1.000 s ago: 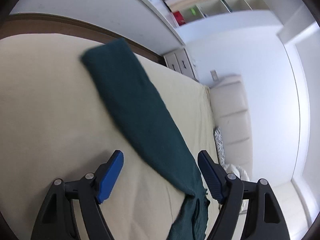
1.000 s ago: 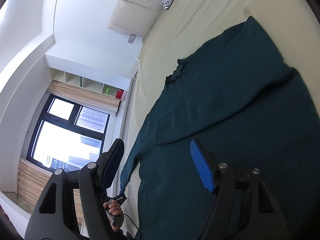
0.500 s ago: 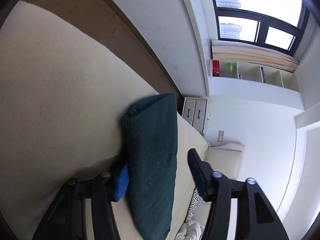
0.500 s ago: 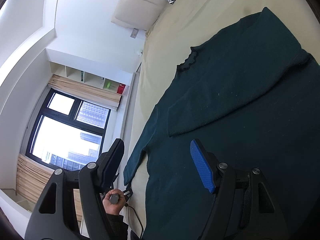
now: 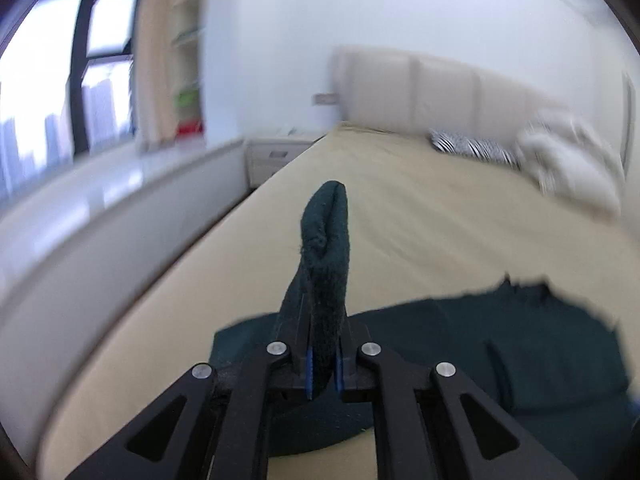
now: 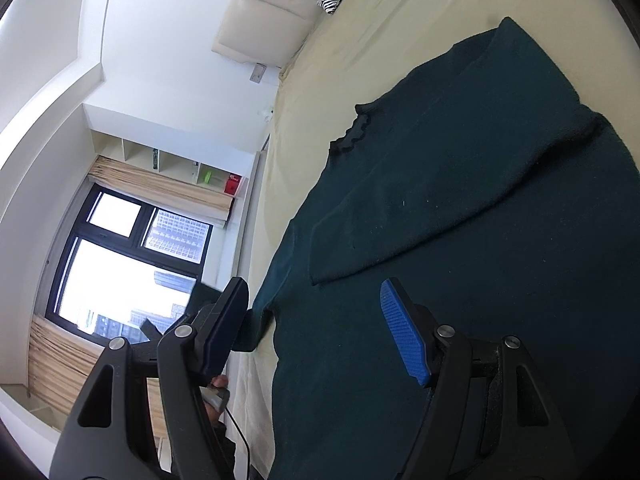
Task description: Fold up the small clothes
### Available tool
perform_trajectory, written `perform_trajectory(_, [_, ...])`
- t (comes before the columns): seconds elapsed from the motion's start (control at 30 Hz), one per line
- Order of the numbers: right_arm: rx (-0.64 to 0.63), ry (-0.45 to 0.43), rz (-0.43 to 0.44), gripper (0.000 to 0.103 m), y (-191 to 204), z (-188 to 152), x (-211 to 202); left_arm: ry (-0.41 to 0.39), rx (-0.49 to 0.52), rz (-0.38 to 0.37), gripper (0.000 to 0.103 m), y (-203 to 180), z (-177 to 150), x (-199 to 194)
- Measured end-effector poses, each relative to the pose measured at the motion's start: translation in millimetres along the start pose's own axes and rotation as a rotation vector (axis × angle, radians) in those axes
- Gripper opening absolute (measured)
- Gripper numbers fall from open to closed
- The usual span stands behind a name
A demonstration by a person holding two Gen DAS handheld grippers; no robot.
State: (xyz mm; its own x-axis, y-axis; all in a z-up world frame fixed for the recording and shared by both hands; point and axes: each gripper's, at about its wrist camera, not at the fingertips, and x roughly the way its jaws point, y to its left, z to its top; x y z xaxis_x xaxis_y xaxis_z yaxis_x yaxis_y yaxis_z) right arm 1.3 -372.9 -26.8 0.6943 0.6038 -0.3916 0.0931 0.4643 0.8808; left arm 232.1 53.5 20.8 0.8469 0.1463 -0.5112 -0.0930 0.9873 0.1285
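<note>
A dark green sweater (image 6: 460, 200) lies spread on the beige bed (image 6: 360, 40), with one sleeve (image 6: 440, 184) folded across its body. In the left wrist view my left gripper (image 5: 323, 360) is shut on the other sleeve's end (image 5: 326, 248), which sticks up between the blue pads above the bed (image 5: 400, 200). The sweater's body (image 5: 500, 340) lies below and to the right. My right gripper (image 6: 314, 286) hovers open over the sweater's lower body with nothing between its fingers. This view is blurred.
A padded headboard (image 5: 440, 88), a zebra-print pillow (image 5: 472, 146) and white bedding (image 5: 572, 168) are at the bed's far end. A nightstand (image 5: 276, 156), a window (image 6: 120, 260) and shelves (image 6: 180, 164) line the left side. A hand (image 6: 218, 384) shows at the bed's edge.
The left gripper has closed on the sleeve's end and swung round, lifting it off the bed. The right gripper has stayed open and shifted slightly over the sweater.
</note>
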Motion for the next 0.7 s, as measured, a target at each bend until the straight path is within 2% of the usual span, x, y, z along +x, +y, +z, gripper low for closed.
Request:
perform_trajectory(0.03, [0.011,0.019,0.005,0.067,-1.9,3.4,7.2,-0.035,0.147,0.009,0.008,-40.4,-8.9,-7.5])
perform_trajectory(0.07, [0.025,0.033,0.017,0.067,-3.2,6.0,14.2,-0.063,0.229,0.015,0.008,-65.0,-17.7,-12.8])
perform_trajectory(0.13, [0.068,0.083,0.087,0.067,-5.2,10.5,32.6,-0.098,0.317,0.026,0.008,-100.2,-35.7,-18.2])
perform_trajectory(0.17, [0.105,0.119,0.134,0.068,-6.7,12.4,45.9,-0.105,0.339,0.023,0.008,-107.9,-40.5,-19.8])
perform_trajectory(0.3, [0.157,0.224,0.22,0.068,1.4,15.5,96.1,-0.161,0.493,0.057,0.009,-136.7,-71.5,-29.5])
perform_trajectory(0.4, [0.187,0.308,0.276,0.069,10.3,16.1,133.2,-0.189,0.56,0.071,0.009,-138.6,-85.8,-34.9])
perform_trajectory(0.53, [0.182,0.375,0.297,0.069,27.0,18.1,168.0,-0.195,0.607,0.078,0.009,-139.1,-104.8,-46.8])
perform_trajectory(0.63, [0.131,0.451,0.281,0.067,40.8,14.2,184.8,-0.187,0.62,0.073,0.009,-138.8,-109.3,-45.5])
perform_trajectory(0.7, [0.104,0.486,0.232,0.061,47.2,13.5,193.8,-0.192,0.619,0.074,0.009,-138.5,-110.7,-47.0])
